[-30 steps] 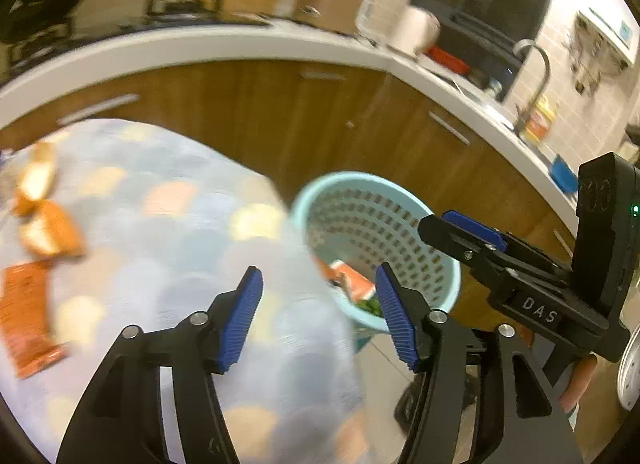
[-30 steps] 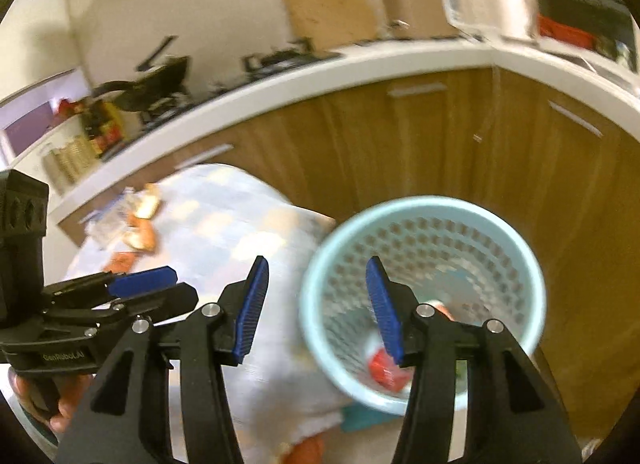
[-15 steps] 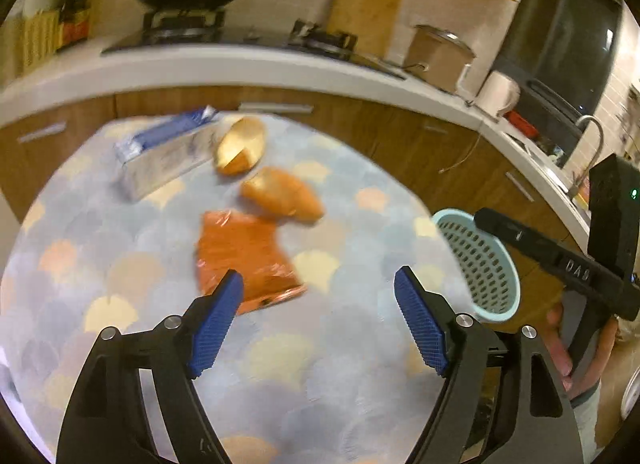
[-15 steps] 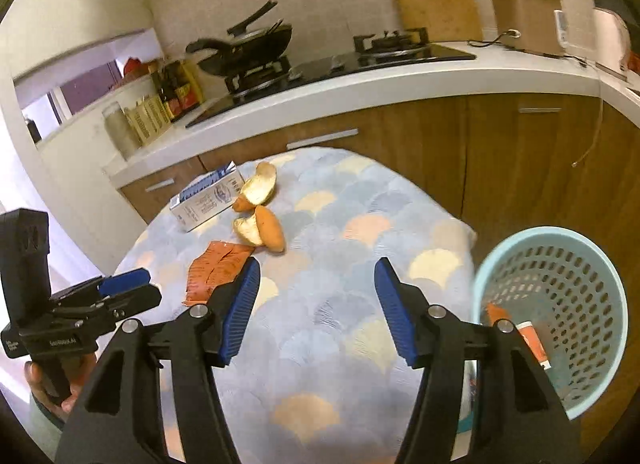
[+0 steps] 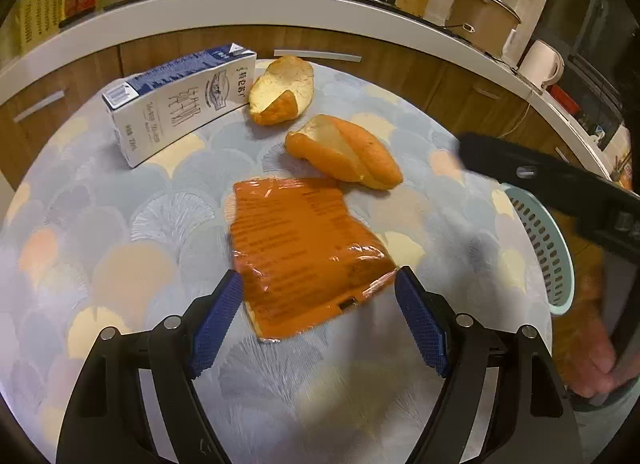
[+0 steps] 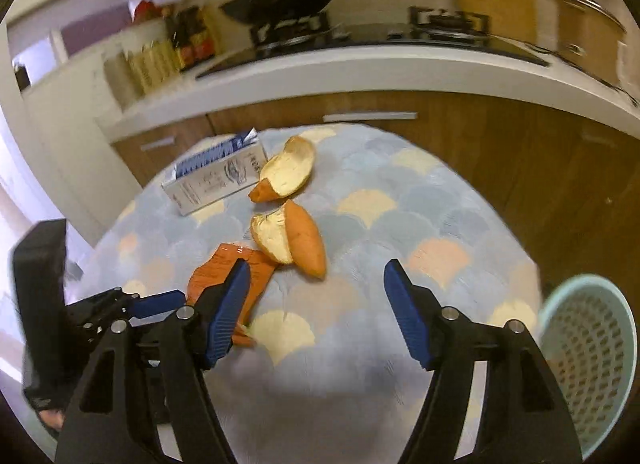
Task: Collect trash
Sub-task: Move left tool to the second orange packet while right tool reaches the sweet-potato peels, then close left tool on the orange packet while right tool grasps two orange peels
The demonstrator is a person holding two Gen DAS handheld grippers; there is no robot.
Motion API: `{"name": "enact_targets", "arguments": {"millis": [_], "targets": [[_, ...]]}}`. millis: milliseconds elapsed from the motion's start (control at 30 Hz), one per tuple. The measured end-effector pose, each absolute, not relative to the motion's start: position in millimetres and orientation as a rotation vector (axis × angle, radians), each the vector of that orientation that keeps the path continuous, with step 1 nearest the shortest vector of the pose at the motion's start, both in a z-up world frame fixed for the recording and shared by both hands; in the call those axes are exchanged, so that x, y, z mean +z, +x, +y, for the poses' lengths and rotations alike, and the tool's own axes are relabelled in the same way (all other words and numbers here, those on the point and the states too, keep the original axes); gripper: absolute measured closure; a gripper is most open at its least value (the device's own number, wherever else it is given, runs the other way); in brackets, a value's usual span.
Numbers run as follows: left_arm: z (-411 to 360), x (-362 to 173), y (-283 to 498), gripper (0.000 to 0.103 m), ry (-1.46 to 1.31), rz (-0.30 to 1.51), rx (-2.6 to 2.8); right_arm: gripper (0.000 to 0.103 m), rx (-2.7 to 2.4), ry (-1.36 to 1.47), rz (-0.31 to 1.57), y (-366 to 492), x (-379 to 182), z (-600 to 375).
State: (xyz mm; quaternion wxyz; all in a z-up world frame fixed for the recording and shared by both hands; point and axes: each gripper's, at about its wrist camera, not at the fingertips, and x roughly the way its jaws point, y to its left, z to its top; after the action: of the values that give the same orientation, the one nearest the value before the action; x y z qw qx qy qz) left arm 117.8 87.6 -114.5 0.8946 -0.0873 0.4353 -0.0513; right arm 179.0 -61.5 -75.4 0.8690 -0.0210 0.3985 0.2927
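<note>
An orange wrapper (image 5: pixel 304 248) lies flat on the scallop-patterned tablecloth (image 5: pixel 120 232). My left gripper (image 5: pixel 318 284) hangs over its near end. The jaws are closing, and the blue pads (image 5: pixel 216 320) stand on either side of the wrapper without pressing on it. Two orange peels (image 5: pixel 280 92) (image 5: pixel 348 152) and a white-and-blue milk carton (image 5: pixel 180 104) lie behind it. My right gripper (image 6: pixel 317 284) has its jaws opening with nothing between them, just short of the nearer peel (image 6: pixel 300 240). The wrapper (image 6: pixel 224 272) sits to its left.
A light blue perforated basket (image 6: pixel 588 348) stands off the table's right side, also seen as the basket (image 5: pixel 548 248) in the left wrist view. Brown cabinets and a white counter (image 6: pixel 360 72) with a stove and pot curve behind the table.
Both grippers swung left from the basket to over the table, and both stand wider. The wrapper, peels and carton have come into close view.
</note>
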Motion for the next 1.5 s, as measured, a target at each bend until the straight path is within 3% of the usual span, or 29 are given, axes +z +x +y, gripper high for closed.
{"name": "enact_targets", "arguments": {"millis": [233,433,500,700,767,800,833,933,1500], "targets": [[83.6,-118.3,120.0,0.034,-0.093,0.902,-0.104,0.037,0.664,-0.086,0.852,196.9,-98.0,-34.5],[85.5,-118.5,118.4,0.042,-0.083,0.893,-0.096,0.034,0.661,-0.164,0.860,203.0,-110.8,-10.9],[86.9,-118.9,118.1,0.050,-0.091,0.889,-0.097,0.034,0.654,-0.187,0.857,205.3,-113.1,-5.9],[90.3,-118.3,111.4,0.051,-0.113,0.869,-0.102,0.035,0.631,-0.207,0.899,220.6,-128.3,3.1],[88.0,-117.7,108.3,0.051,-0.098,0.865,-0.098,0.046,0.639,-0.200,0.897,221.9,-128.2,2.7],[86.6,-117.7,108.1,0.051,-0.091,0.864,-0.095,0.060,0.654,-0.195,0.893,221.1,-127.4,2.3],[85.2,-117.7,107.4,0.052,-0.084,0.862,-0.092,0.067,0.658,-0.193,0.891,220.4,-127.3,2.3],[82.0,-117.6,105.8,0.053,-0.066,0.860,-0.086,0.075,0.669,-0.163,0.886,219.8,-125.5,-3.4],[58.0,-105.5,87.5,0.061,-0.043,0.790,-0.170,0.079,0.643,0.033,0.824,197.8,-91.7,-78.0]]}}
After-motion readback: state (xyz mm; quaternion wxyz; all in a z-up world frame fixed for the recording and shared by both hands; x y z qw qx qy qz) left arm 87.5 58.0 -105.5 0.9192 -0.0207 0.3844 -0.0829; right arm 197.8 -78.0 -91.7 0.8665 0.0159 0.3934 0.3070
